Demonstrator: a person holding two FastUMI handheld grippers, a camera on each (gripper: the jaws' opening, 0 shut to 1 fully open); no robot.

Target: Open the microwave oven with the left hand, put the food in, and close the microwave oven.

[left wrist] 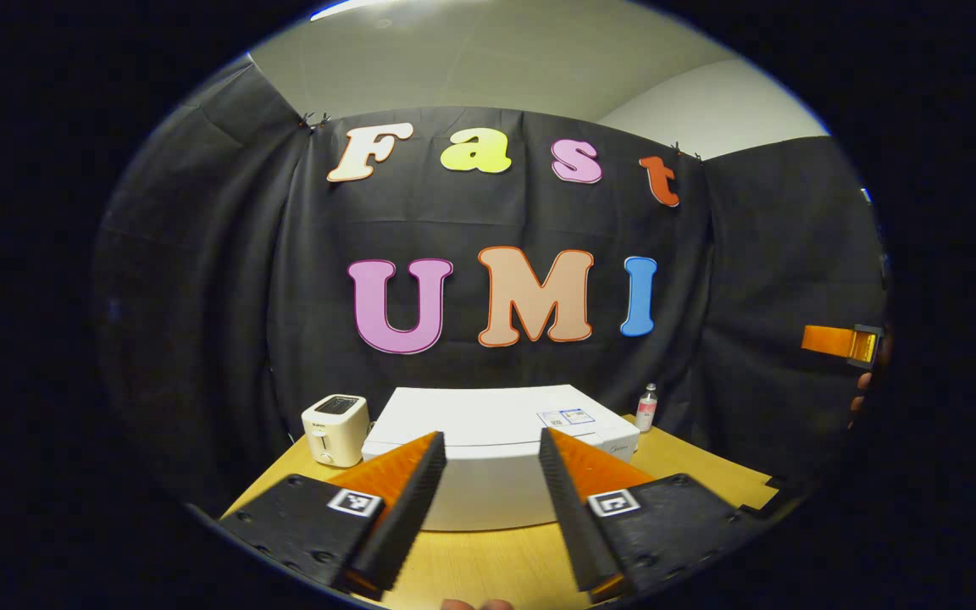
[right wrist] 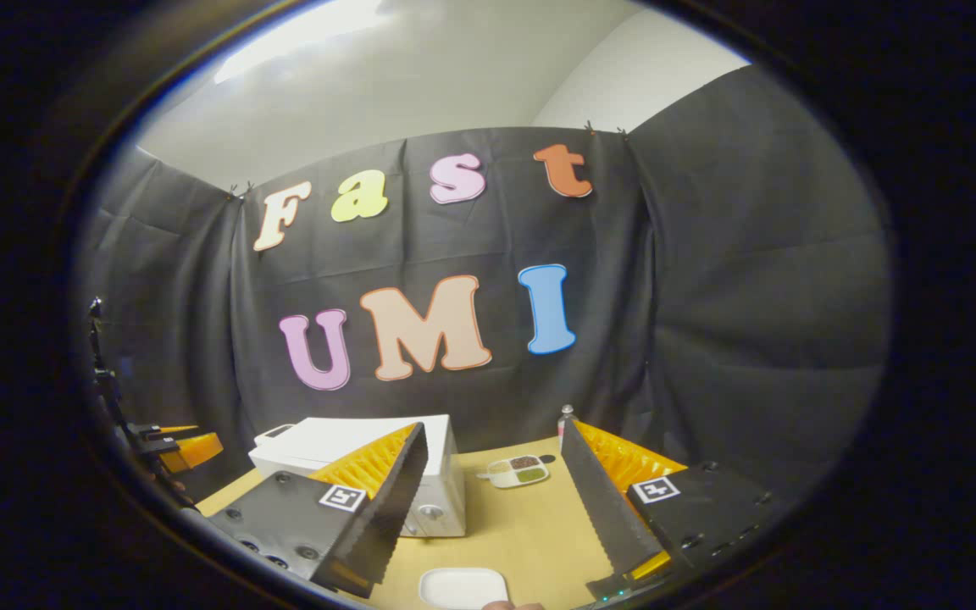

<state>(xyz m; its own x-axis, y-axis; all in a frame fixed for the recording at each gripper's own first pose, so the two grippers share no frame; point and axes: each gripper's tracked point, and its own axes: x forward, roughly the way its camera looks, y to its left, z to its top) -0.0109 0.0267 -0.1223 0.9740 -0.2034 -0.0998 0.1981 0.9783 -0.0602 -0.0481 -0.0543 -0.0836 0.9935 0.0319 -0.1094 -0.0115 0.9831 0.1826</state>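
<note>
A white microwave [left wrist: 496, 424] stands on the wooden table [left wrist: 488, 568] with its door shut. My left gripper [left wrist: 490, 436] hovers open above and in front of it, nothing between its fingers. In the right gripper view the microwave [right wrist: 327, 440] is at the left, its knobs facing the table's middle. A small white divided dish of dark and green food [right wrist: 518, 471] lies to its right. My right gripper [right wrist: 492, 428] is open and empty, held above the table in front of that dish.
A white toaster [left wrist: 335, 428] stands left of the microwave and a small bottle [left wrist: 646, 408] stands behind its right corner. A white plate [right wrist: 463, 586] lies near the front edge. Black cloth walls close in the back and sides.
</note>
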